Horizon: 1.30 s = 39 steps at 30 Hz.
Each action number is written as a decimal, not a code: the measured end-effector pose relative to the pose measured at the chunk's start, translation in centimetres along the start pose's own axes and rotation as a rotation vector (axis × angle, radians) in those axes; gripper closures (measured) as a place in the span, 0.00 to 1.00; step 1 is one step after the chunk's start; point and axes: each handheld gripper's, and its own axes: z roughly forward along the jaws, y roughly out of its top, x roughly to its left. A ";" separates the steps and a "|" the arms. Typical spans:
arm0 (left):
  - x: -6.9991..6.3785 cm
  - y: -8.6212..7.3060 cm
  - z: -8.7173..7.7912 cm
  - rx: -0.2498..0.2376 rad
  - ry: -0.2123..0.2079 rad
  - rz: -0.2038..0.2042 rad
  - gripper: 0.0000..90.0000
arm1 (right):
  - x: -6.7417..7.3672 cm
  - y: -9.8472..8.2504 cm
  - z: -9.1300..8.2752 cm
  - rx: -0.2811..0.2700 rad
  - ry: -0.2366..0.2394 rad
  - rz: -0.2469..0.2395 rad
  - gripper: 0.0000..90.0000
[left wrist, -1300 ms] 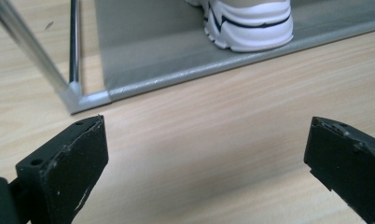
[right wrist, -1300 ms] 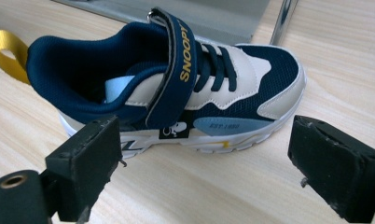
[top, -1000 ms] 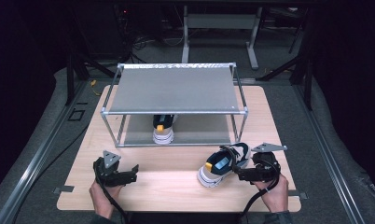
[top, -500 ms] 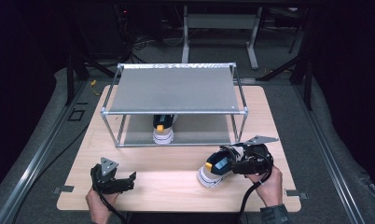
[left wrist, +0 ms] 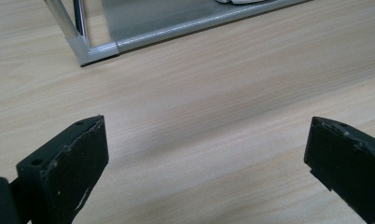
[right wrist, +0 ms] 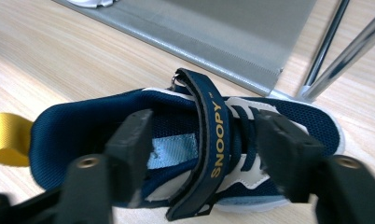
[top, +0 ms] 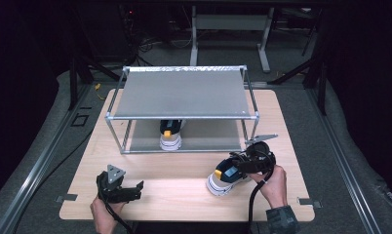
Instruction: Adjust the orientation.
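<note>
Shoe handling note: your right gripper (top: 239, 165) was at the small navy-and-white child's sneaker with a yellow heel tab (top: 226, 176), which stood on the light wooden tabletop (top: 174, 183) just in front of the right end of the grey two-shelf metal rack (top: 182, 92). Its jaws had just been closing with the sneaker's upper and dark "SNOOPY" strap (right wrist: 212, 140) between them; one jaw sat inside the collar opening, the other over the laced side, and I could not tell whether the pads were pressing yet. Judged light, with a soft mesh upper that would give and a stiffer rubber sole; a pinch on the collar wall plus strap looked workable, though the toe might sag. Not fragile, not slippery. A matching sneaker (top: 170, 135) stood on the rack's lower shelf. Your left gripper (top: 133, 190) lay released, jaws wide apart over bare wood, holding nothing.
</note>
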 end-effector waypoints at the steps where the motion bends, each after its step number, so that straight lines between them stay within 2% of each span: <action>1: 0.0 0.0 0.0 0.001 0.002 0.001 0.00 | -0.1 0.1 0.2 0.010 0.009 0.007 0.53; 3: 0.0 -0.1 0.0 0.004 0.001 -0.002 0.00 | -0.3 0.1 0.6 0.033 -0.011 0.019 0.57; 10: -0.1 -0.1 0.3 0.011 -0.002 0.002 0.00 | -0.1 0.1 1.1 0.040 0.017 0.034 0.69; 13: -0.1 -0.1 0.3 0.014 -0.004 0.002 0.00 | -0.1 0.1 1.1 0.037 0.001 0.038 0.72; 16: 0.0 -0.1 0.3 0.012 -0.004 0.003 0.00 | -0.2 0.0 1.1 0.031 -0.010 0.052 0.81; 21: 0.0 -0.2 0.4 0.012 -0.004 0.006 0.00 | -0.3 0.0 1.0 0.023 -0.004 0.038 0.83; 23: 0.1 -0.2 0.4 0.015 -0.004 0.008 0.00 | -0.3 0.0 1.0 0.029 -0.016 0.033 0.84; 26: 0.1 -0.1 0.4 0.019 -0.009 0.009 0.00 | -0.4 0.3 1.0 0.051 -0.006 0.026 0.84; 27: 0.2 -0.1 0.3 0.020 -0.009 0.009 0.00 | -0.5 0.4 1.0 0.057 0.016 0.024 0.84; 28: 0.2 -0.1 0.3 0.022 -0.010 0.009 0.00 | -0.5 0.5 1.0 0.070 0.003 0.021 0.83; 31: 0.2 -0.1 0.3 0.023 -0.011 0.010 0.00 | -0.6 0.9 1.0 0.105 0.023 0.013 0.83; 35: 0.3 -0.1 0.2 0.027 -0.015 0.011 0.00 | -0.4 1.4 1.0 0.133 0.008 -0.015 0.84; 36: 0.3 -0.1 0.2 0.028 -0.014 0.011 0.00 | -0.4 1.6 1.0 0.139 0.034 -0.024 0.84; 37: 0.3 -0.1 0.2 0.028 -0.014 0.011 0.00 | -0.3 1.7 0.9 0.144 0.016 -0.031 0.84; 38: 0.4 -0.1 0.2 0.029 -0.014 0.010 0.00 | -0.4 1.8 0.8 0.145 0.032 -0.039 0.84; 39: 0.4 -0.1 0.2 0.024 -0.014 0.008 0.00 | -0.1 2.0 0.6 0.164 -0.023 -0.055 0.84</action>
